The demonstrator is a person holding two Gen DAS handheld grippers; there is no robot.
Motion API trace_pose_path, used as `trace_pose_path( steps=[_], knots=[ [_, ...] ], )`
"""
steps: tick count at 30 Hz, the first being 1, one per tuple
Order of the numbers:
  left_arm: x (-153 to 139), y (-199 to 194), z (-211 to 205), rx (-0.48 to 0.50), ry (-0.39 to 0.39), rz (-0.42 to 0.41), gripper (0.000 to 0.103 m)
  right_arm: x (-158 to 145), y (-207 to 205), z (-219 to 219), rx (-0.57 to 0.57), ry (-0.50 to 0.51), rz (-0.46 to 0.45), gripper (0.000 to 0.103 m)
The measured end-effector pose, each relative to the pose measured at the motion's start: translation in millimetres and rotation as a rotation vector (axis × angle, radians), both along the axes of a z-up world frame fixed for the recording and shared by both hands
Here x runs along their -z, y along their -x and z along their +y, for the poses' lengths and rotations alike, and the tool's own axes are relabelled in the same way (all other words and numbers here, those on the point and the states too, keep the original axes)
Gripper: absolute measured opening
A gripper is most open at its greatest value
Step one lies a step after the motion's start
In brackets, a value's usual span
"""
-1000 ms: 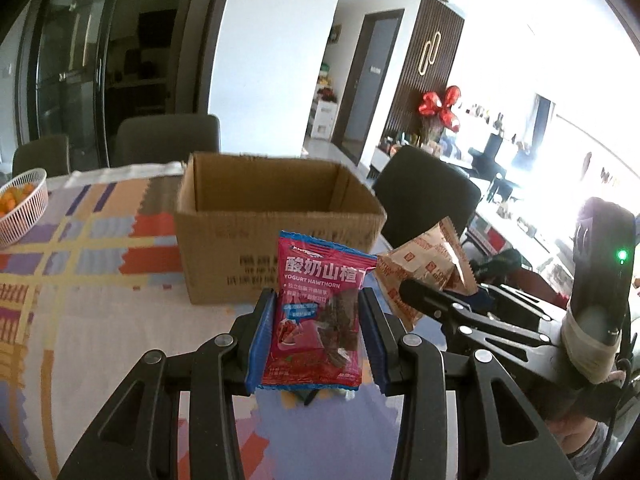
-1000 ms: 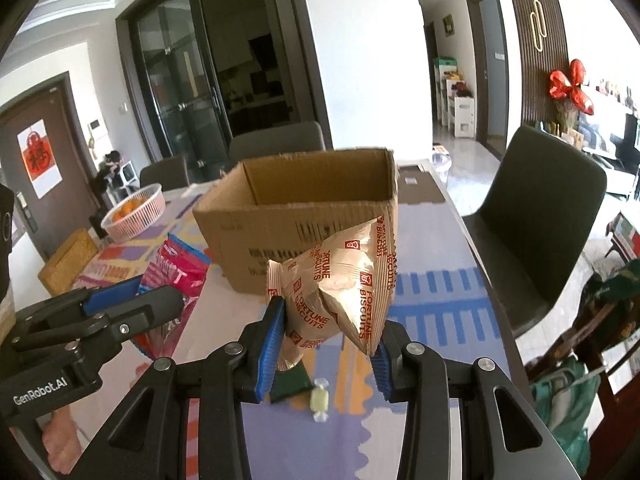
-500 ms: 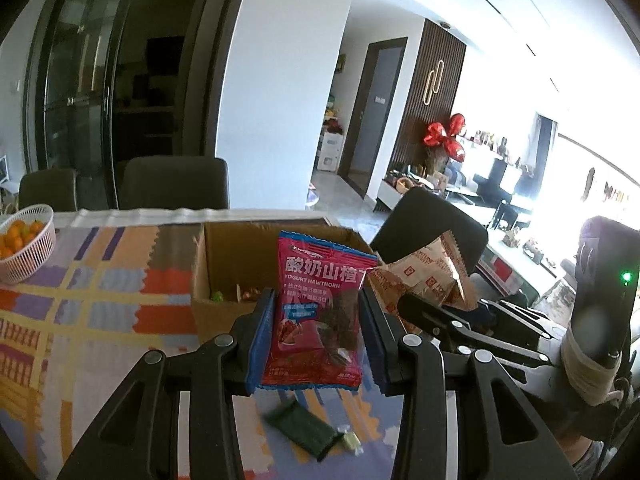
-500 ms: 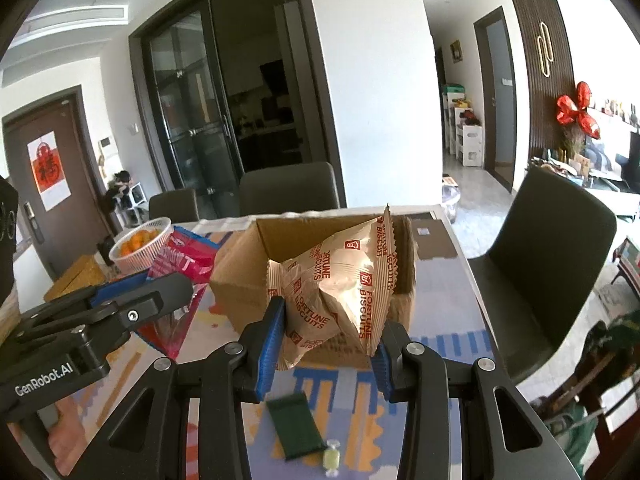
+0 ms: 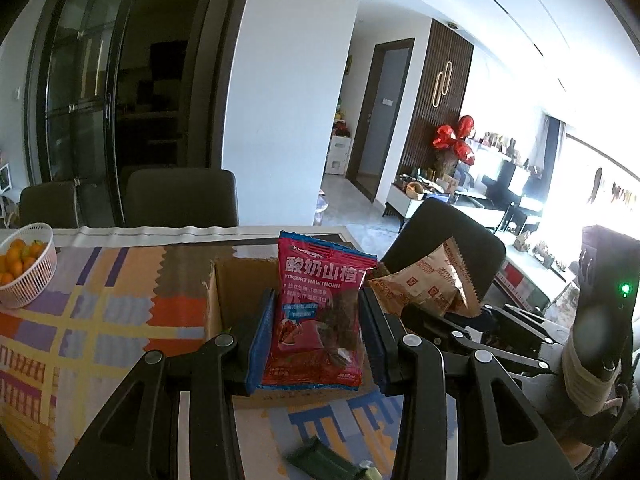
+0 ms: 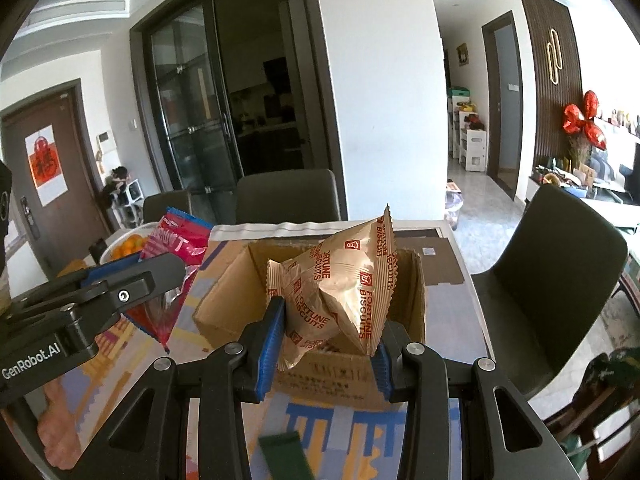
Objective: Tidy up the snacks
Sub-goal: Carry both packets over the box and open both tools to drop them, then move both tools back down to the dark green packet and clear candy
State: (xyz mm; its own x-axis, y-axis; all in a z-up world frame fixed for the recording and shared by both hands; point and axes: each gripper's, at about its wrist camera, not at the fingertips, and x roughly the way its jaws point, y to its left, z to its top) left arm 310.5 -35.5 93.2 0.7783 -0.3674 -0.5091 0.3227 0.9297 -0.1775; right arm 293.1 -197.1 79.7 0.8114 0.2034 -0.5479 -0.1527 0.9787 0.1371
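My left gripper (image 5: 316,340) is shut on a red yogurt hawthorn packet (image 5: 320,320) and holds it upright above the near edge of an open cardboard box (image 5: 236,280). My right gripper (image 6: 326,340) is shut on a gold Fortune Biscuits bag (image 6: 336,288), held over the same box (image 6: 404,300). The red packet also shows in the right wrist view (image 6: 172,264), and the gold bag shows in the left wrist view (image 5: 424,284). The two grippers are side by side, the left one to the left.
A white basket of oranges (image 5: 24,268) stands at the table's far left. A dark green wrapped snack (image 5: 320,462) and a small candy lie on the patterned tablecloth (image 5: 100,320) below the grippers. Dark chairs (image 6: 560,280) stand around the table.
Both grippers have risen and moved forward with their packets, from in front of the box to above its opening. The box's inside now shows.
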Motion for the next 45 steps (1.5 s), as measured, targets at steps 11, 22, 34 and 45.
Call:
trace_pose_path(
  steps=[11,22,34,45],
  knots=[
    [12.7,-42.6,-7.2,-0.021,-0.039,0.054,0.041,13.1,-35.4,5.2,0.011,0.051,0.048,0.04],
    [12.6,-25.2,-10.6,-0.103,-0.149,0.012,0.064,18.8,-37.7,1.6,0.062,0.069,0.08,0.059],
    [27.1,29.2,-10.7,-0.066,-0.139,0.053,0.068,11.6,23.6,-2.0,0.025,0.055,0.028,0.059],
    [62.5,65.0,-14.5,-0.051,-0.15,0.148,0.069,41.0,62.4,-2.9,0.009,0.047,0.094,0.059]
  ],
)
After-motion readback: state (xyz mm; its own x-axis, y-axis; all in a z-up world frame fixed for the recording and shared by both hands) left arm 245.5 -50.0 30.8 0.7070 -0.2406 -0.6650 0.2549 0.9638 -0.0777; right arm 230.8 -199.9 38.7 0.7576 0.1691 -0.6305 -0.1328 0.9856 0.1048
